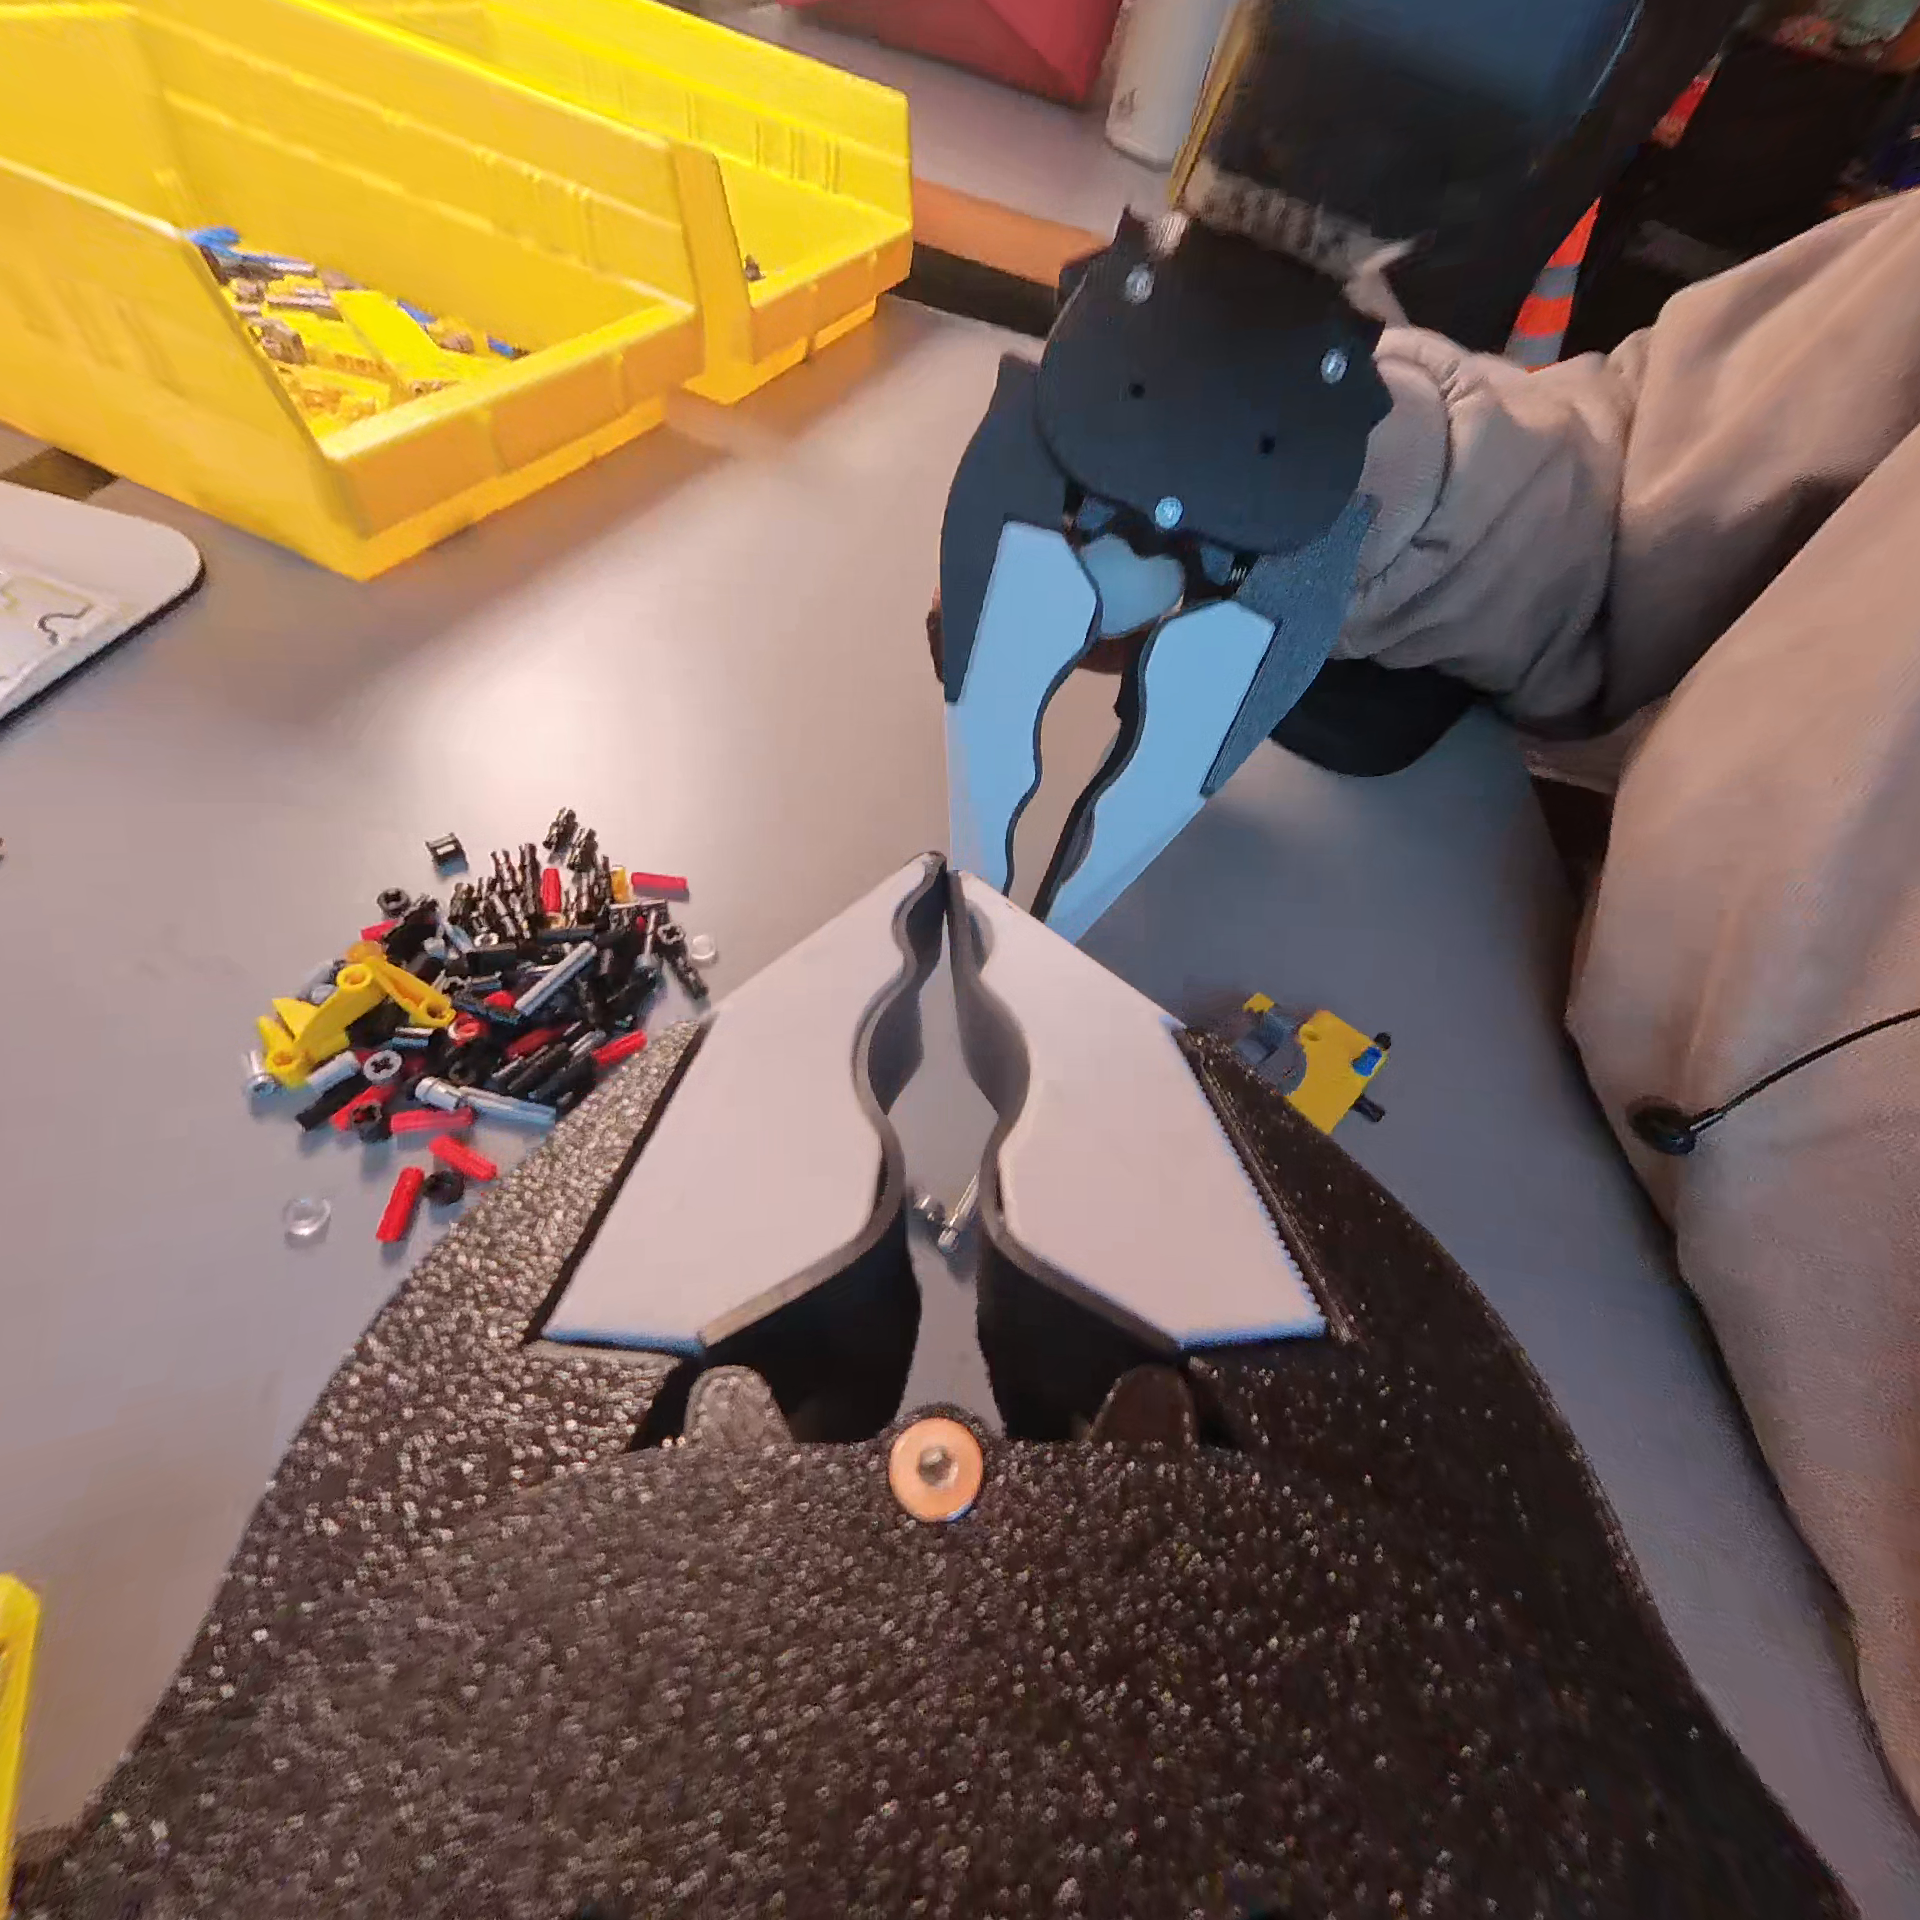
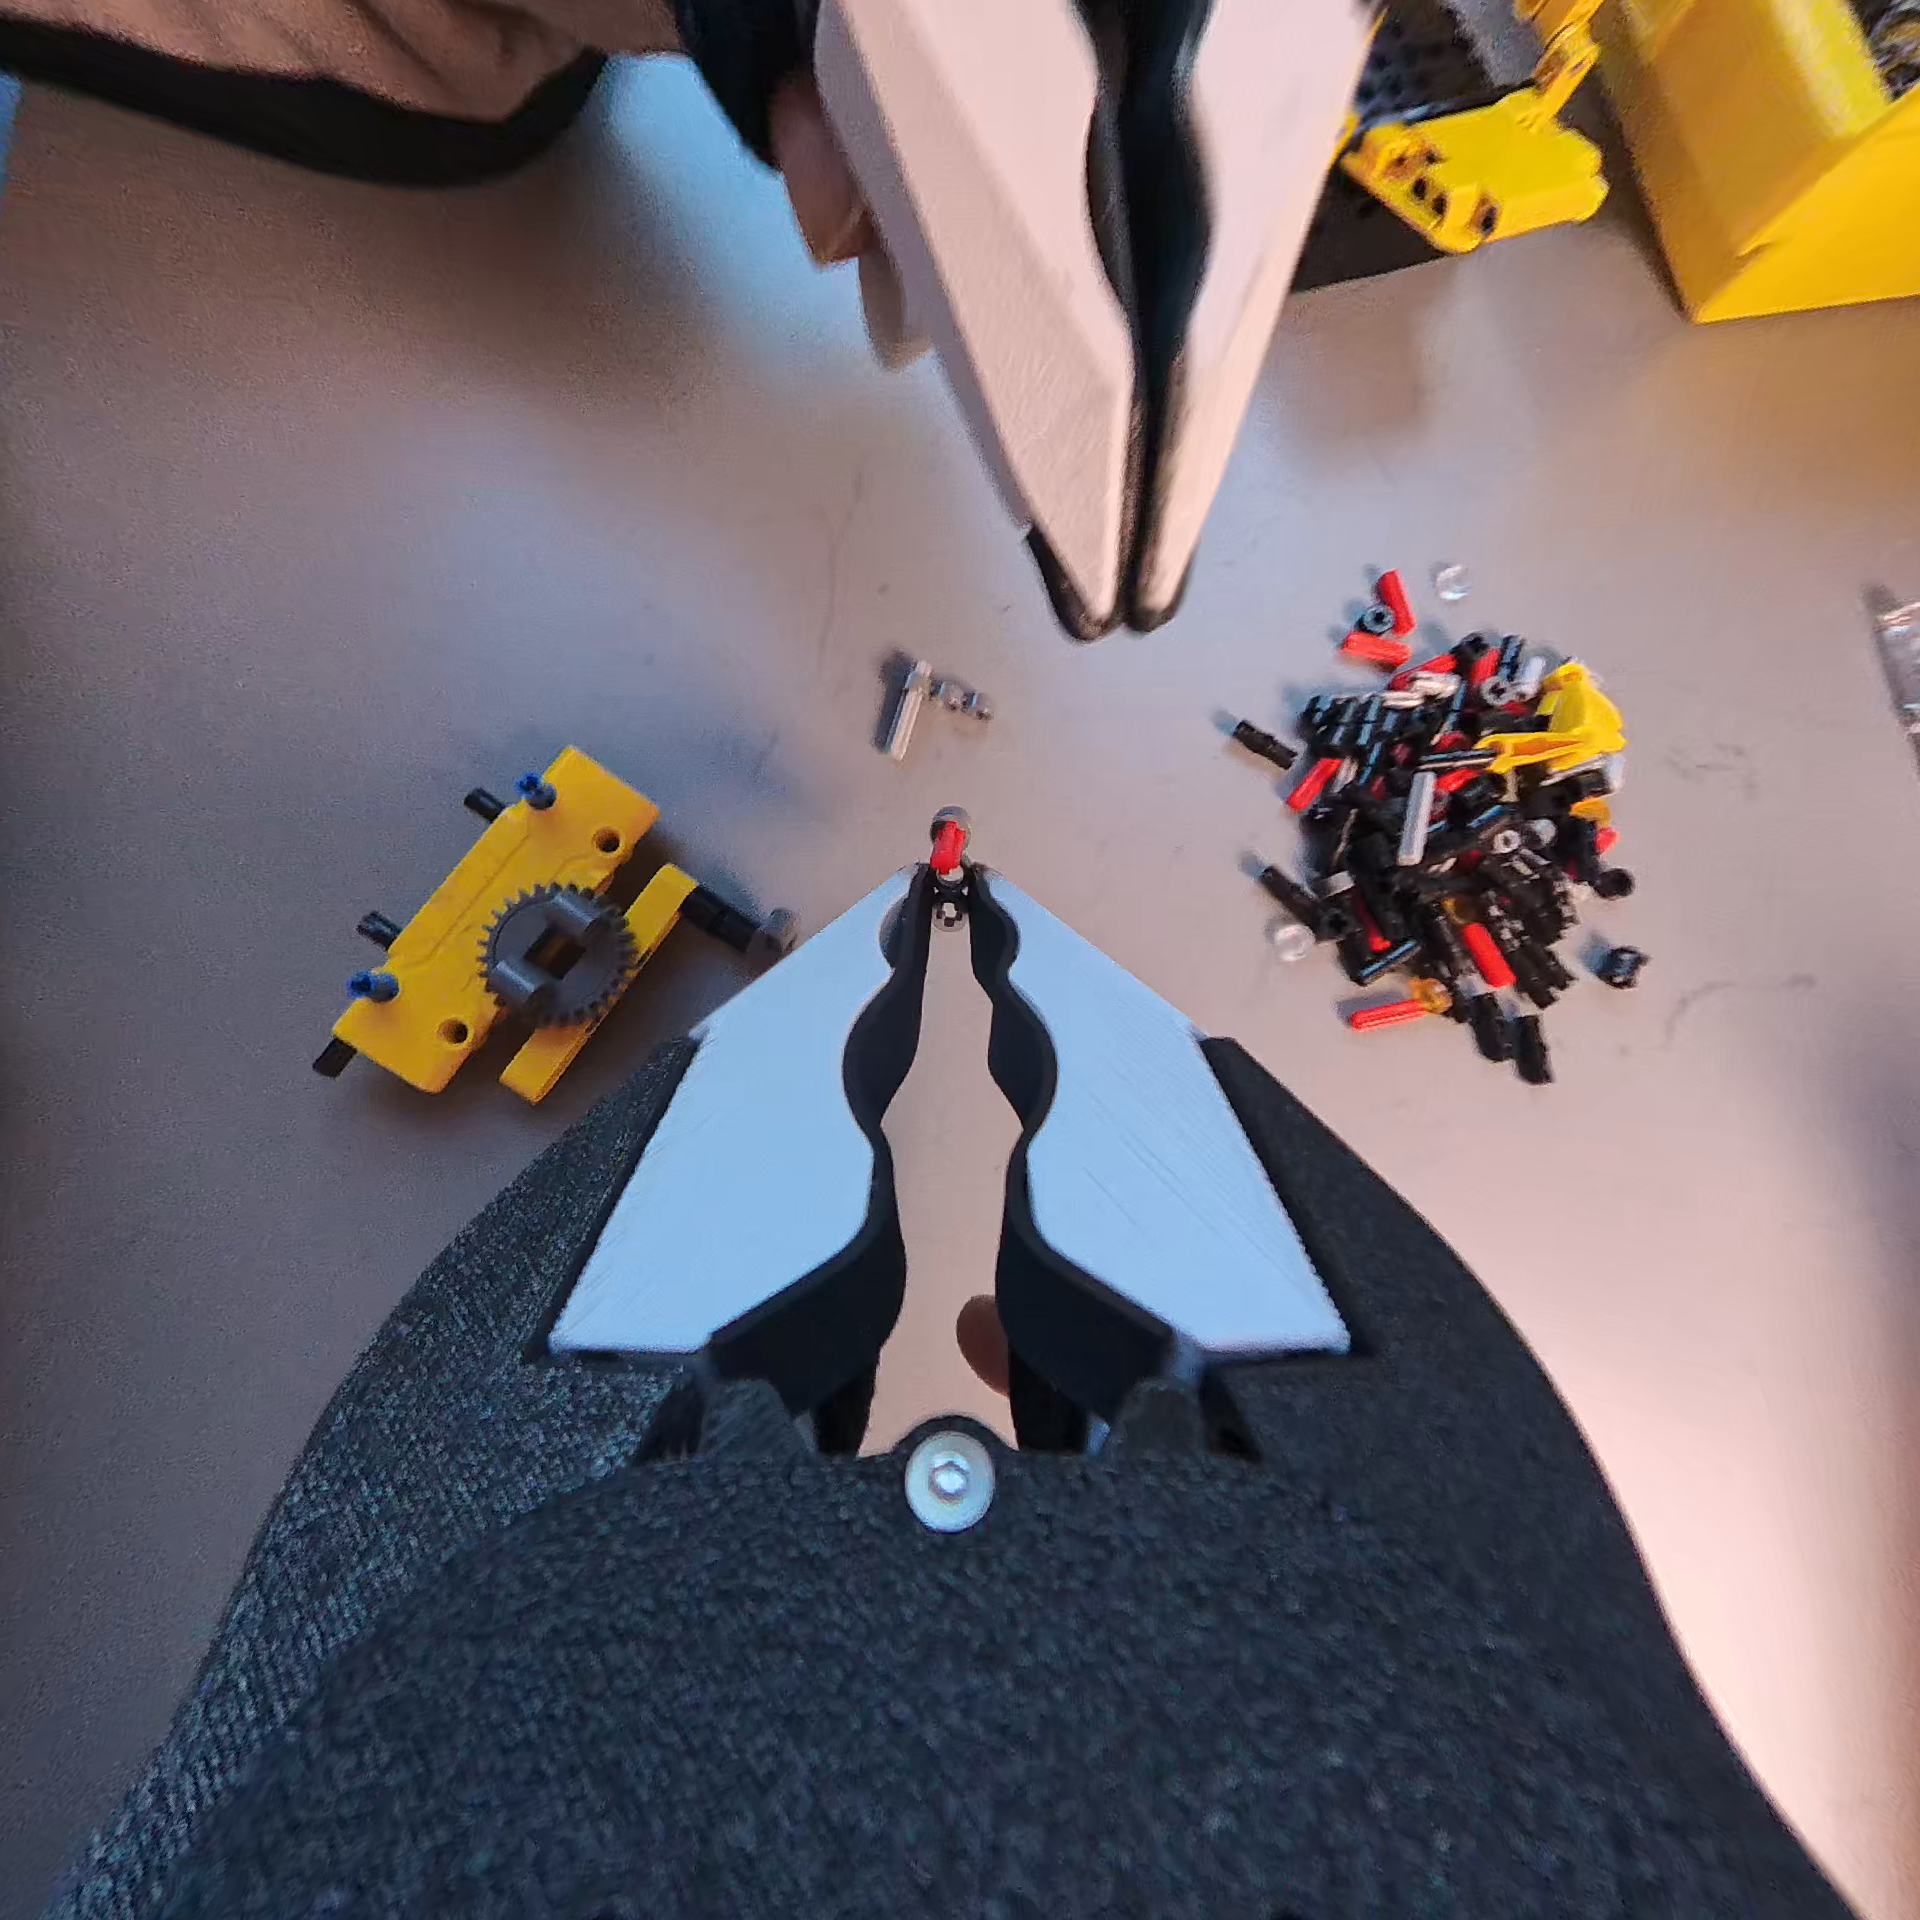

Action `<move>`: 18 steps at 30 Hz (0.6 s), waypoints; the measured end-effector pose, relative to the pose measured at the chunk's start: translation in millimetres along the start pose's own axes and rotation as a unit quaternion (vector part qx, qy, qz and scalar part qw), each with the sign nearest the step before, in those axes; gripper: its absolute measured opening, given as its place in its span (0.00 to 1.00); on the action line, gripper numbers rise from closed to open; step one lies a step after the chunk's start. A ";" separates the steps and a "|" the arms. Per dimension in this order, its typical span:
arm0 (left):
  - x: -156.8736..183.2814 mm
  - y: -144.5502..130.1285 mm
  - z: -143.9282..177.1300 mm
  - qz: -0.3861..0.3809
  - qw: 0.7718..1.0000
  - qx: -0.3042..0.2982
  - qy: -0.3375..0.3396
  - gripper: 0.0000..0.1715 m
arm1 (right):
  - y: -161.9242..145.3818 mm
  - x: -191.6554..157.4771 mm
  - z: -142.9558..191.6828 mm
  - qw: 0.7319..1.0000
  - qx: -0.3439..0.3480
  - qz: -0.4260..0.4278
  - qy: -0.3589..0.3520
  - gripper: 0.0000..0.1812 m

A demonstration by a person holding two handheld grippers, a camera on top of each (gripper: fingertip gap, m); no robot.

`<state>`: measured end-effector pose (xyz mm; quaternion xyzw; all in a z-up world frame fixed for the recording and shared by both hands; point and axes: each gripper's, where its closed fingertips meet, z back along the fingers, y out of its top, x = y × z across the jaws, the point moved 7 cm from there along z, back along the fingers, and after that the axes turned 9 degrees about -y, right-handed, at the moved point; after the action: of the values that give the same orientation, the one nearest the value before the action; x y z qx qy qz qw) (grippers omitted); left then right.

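Right gripper (image 2: pixel 948 878) tips pinch a small red-and-black pin (image 2: pixel 945 847); the hold is shallow, so it could twist out. Left gripper (image 2: pixel 1107 623) fingers together, empty, just beyond the pin. Grey connector piece (image 2: pixel 914 707) lies between them. Yellow gear block (image 2: pixel 509 935) left of the pin, parts pile (image 2: pixel 1455 821) right.

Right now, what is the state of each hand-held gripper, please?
Left hand-held gripper: shut, tips together, holding nothing visible.
Right hand-held gripper: shut on a small red and black pin piece at its tips.
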<state>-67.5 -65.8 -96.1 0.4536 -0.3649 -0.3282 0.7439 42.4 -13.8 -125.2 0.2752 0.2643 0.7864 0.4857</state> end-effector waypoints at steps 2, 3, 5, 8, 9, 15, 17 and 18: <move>-1.8 -7.7 -2.4 -0.019 0.999 -0.036 0.016 0.00 | 4.9 5.8 2.8 0.999 0.040 -0.007 -0.017 0.03; -1.0 -10.7 -3.7 -0.023 0.999 -0.043 0.016 0.05 | 6.7 7.5 5.4 0.997 0.071 -0.007 -0.023 0.03; 2.6 -11.7 -5.0 -0.029 0.999 -0.031 0.005 0.12 | 12.1 12.4 13.8 0.989 0.145 -0.007 -0.037 0.03; 10.0 -2.0 -4.0 -0.048 0.999 0.016 -0.010 0.12 | 23.4 14.9 29.5 0.962 0.271 -0.033 -0.021 0.03; 12.3 2.1 -3.1 -0.048 0.998 0.036 -0.017 0.12 | 26.0 14.8 34.2 0.952 0.303 -0.044 -0.011 0.04; 23.2 17.4 -0.5 -0.016 0.987 0.136 -0.082 0.09 | 39.5 11.0 50.6 0.895 0.425 -0.121 0.065 0.04; 30.0 26.1 2.7 -0.027 0.981 0.166 -0.091 0.07 | 40.1 13.4 50.4 0.874 0.446 -0.166 0.094 0.03; 31.8 29.3 4.4 -0.028 0.980 0.174 -0.090 0.06 | 39.4 14.8 49.1 0.868 0.451 -0.181 0.101 0.03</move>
<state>-50.1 -82.9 -60.1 0.5550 -0.4687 -0.3199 0.6083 46.4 -8.4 -60.8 0.3308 0.6827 0.5039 0.4131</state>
